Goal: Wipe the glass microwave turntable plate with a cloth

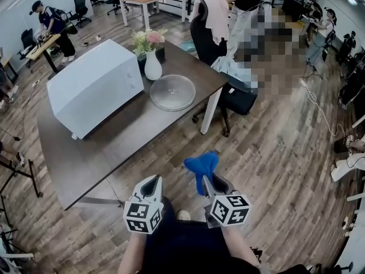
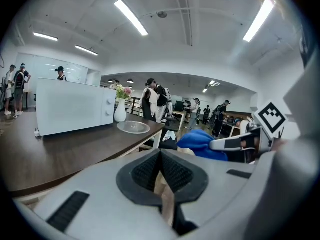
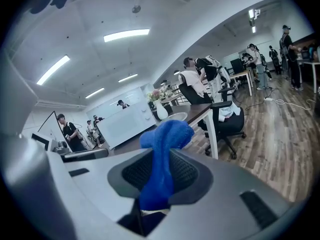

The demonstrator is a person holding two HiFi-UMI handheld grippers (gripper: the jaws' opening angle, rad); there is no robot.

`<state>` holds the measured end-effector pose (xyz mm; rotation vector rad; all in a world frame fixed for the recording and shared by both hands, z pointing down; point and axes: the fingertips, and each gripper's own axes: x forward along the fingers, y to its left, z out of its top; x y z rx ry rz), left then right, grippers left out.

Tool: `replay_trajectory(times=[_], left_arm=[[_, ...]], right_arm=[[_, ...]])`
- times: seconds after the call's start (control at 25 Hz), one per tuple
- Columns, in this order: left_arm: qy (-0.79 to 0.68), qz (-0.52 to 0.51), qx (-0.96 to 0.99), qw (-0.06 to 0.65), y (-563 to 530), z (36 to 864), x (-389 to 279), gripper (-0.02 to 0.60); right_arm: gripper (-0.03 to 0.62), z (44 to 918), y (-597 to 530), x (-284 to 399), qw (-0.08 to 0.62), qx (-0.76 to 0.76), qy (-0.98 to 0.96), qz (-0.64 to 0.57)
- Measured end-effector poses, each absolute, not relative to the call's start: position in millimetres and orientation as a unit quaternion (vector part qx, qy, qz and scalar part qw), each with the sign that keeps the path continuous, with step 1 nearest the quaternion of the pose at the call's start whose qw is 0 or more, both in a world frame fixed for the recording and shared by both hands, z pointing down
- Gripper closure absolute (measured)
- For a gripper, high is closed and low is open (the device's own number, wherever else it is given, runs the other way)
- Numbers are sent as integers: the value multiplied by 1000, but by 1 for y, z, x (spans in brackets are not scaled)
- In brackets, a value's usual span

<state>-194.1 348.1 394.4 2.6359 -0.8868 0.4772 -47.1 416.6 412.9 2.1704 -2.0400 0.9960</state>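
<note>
While its jaws pinch a blue cloth (image 3: 165,134) that bunches up above them, the right claw (image 3: 159,170) hangs over the floor, short of the worktop (image 1: 114,144); the left claw (image 2: 161,158) beside it has its jaws pressed together on nothing; the glass turntable plate (image 1: 173,92) lies flat near the worktop's far right corner, just beside a white vase (image 1: 152,67), with a white microwave (image 1: 94,87) to its left.

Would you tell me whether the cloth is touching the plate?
No, the cloth sits in the right hand-held gripper, away from the plate.
</note>
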Motion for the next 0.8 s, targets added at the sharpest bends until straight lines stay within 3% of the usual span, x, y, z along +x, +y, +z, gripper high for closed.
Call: replay_trajectory(times=[0.44,0.8], left_arm=[[-295,179,919,188,278,419,-156,578],[-283,173,921,203,167,428,-98,578]], right_arm=[[510,433,357,-11,-5,699,-628,341],[510,435,246,39,9,701,-628,338]])
